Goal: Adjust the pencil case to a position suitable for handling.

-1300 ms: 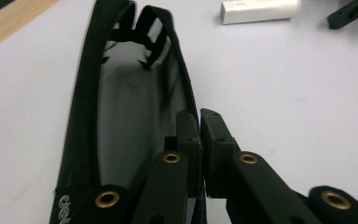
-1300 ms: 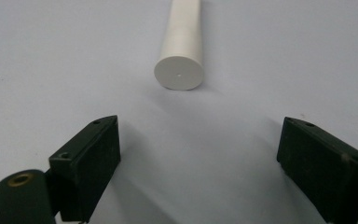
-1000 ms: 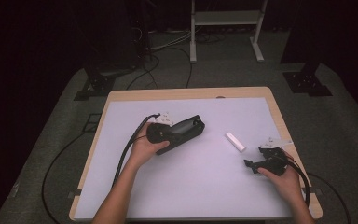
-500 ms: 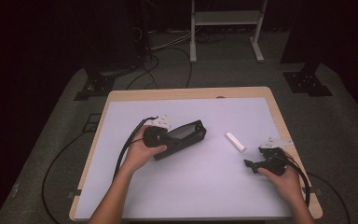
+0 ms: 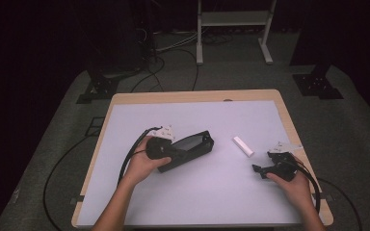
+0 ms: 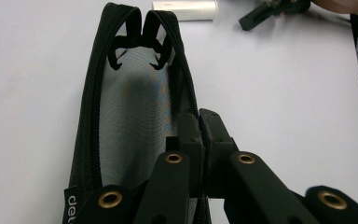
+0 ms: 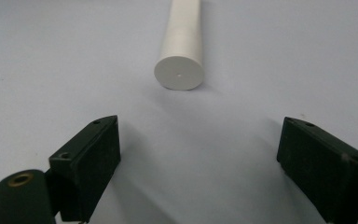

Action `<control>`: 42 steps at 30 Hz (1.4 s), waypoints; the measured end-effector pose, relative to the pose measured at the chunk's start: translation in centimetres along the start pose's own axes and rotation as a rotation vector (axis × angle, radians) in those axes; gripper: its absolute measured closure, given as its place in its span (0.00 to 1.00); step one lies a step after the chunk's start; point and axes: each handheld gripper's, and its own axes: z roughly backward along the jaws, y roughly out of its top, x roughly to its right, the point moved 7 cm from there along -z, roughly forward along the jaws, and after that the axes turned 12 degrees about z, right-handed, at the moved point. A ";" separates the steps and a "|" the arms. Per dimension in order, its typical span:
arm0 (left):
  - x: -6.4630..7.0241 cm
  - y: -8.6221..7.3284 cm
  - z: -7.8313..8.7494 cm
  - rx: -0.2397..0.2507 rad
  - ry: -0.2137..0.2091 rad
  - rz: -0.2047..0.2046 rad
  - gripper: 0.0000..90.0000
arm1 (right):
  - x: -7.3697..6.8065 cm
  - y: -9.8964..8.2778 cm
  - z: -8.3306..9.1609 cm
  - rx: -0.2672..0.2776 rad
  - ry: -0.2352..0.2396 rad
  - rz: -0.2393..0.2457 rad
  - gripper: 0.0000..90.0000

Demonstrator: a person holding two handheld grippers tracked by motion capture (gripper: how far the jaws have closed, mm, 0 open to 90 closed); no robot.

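A black zip pouch (image 5: 195,144) with a grey mesh lining (image 6: 135,93) lies open at the middle of the white table top. My left gripper (image 5: 180,153) is shut on the pouch's near-side rim, its jaws (image 6: 200,126) pressed together over the zipper edge. A short white cylinder (image 5: 243,146) lies on the table to the right of the pouch, seen beyond the pouch's far end (image 6: 185,10). My right gripper (image 5: 262,162) rests near the right edge, open, its jaws (image 7: 198,140) wide apart and pointed at the cylinder's flat end (image 7: 179,72), a short gap away.
The white mat covers a wooden table (image 5: 192,96) with a narrow bare rim. Black cables (image 5: 130,159) trail off the left and right edges. Beyond the table stand dark equipment bases (image 5: 318,84) and a white frame (image 5: 231,19) on grey carpet.
My left gripper has carried the pouch a little to the right and nearer to me. The right gripper and the white cylinder have stayed where they were.
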 end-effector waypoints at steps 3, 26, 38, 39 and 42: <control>0.5 -0.4 0.1 0.000 -0.010 0.002 0.98 | 0.0 0.0 0.0 0.000 0.000 0.000 0.14; 4.4 -2.3 -0.8 -0.062 -0.109 -0.047 0.98 | 0.0 0.0 0.0 0.000 0.000 0.002 0.14; 5.6 -2.5 -1.4 -0.080 -0.184 -0.063 0.98 | 0.0 0.0 0.0 0.000 -0.001 0.002 0.14; 5.6 -2.5 -1.5 -0.083 -0.182 -0.065 0.98 | 0.0 0.0 0.0 0.001 -0.001 0.002 0.14; 5.5 -2.7 -1.6 -0.090 -0.183 -0.065 0.96 | 0.0 0.0 0.0 0.001 -0.001 0.002 0.14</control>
